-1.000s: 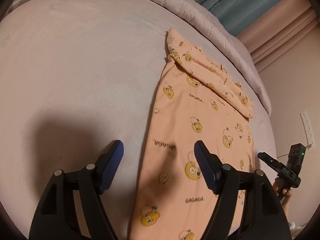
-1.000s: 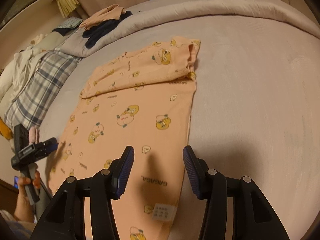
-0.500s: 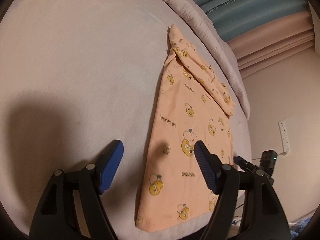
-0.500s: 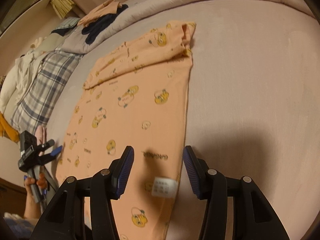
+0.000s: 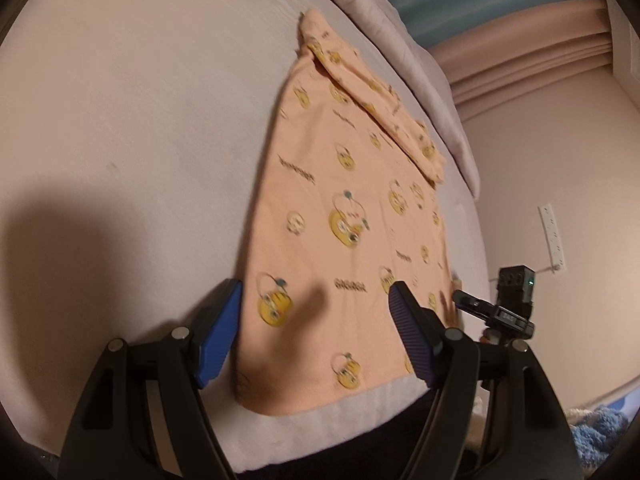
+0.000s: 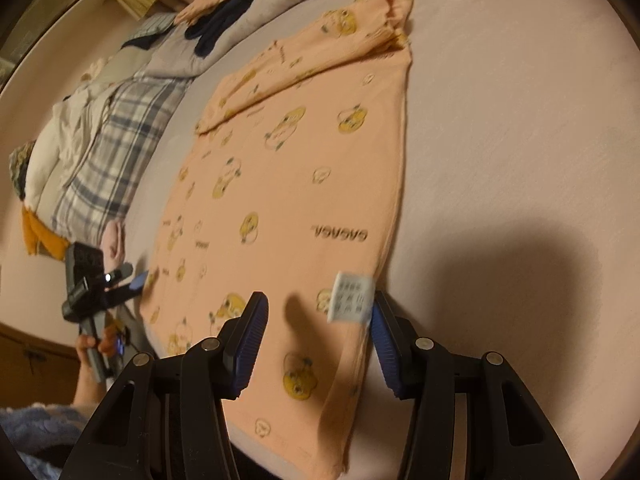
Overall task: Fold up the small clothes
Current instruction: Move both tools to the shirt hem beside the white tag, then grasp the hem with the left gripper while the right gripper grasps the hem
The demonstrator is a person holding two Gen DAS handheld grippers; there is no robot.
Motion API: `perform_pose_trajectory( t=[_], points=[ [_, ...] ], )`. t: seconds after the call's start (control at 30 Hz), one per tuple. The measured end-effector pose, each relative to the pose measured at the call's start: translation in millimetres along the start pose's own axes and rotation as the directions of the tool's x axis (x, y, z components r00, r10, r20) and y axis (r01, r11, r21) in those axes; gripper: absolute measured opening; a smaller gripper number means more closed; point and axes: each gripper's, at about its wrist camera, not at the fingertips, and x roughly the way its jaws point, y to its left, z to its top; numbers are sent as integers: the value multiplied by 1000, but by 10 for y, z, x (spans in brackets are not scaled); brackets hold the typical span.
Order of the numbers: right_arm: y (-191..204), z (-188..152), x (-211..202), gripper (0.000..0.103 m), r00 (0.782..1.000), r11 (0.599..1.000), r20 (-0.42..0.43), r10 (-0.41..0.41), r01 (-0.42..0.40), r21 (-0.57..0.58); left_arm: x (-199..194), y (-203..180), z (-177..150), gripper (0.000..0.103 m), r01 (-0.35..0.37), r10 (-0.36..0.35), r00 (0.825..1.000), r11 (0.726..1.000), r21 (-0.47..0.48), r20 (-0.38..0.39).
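Both hand-held grippers have drawn back toward the near edge of the pale lilac bed sheet and tipped further downward, so the near hem of the peach cotton garment printed with yellow cartoon ducks, cut off at the bottom of both views a second ago, now lies in full view.

The garment rests flat on the sheet, lengthwise away from the person, with its far end already folded back over itself. A white care label sits near the right near corner.

The left gripper is released: its blue pads stand wide apart above the left near corner, nothing between them. The right gripper is likewise released, with a narrower gap, above the corner beside the label. Contact with the fabric cannot be confirmed from either view.

Judgement: the grippers are aligned for a two-corner pick at the hem. The likely next step is to pinch both corners and carry the hem toward the folded far end.
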Motion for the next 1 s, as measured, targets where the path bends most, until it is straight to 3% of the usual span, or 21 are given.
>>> perform_pose_trajectory(
  t=[0.3,0.73,1.0],
  points=[
    [-24,-163,-39,51,997,998,-34,67,-66,6,1,-48,-181,73,34,-33,997,999,22,-68],
    [51,-43,123,51,992,992,-17,129,-128,20,146,-37,-11,73,128,-128,990,992,-9,-66],
    [54,-96,115,51,989,989,-23,146,-146,-4,122,-61,-22,71,124,-124,990,992,-8,-64]
  ],
)
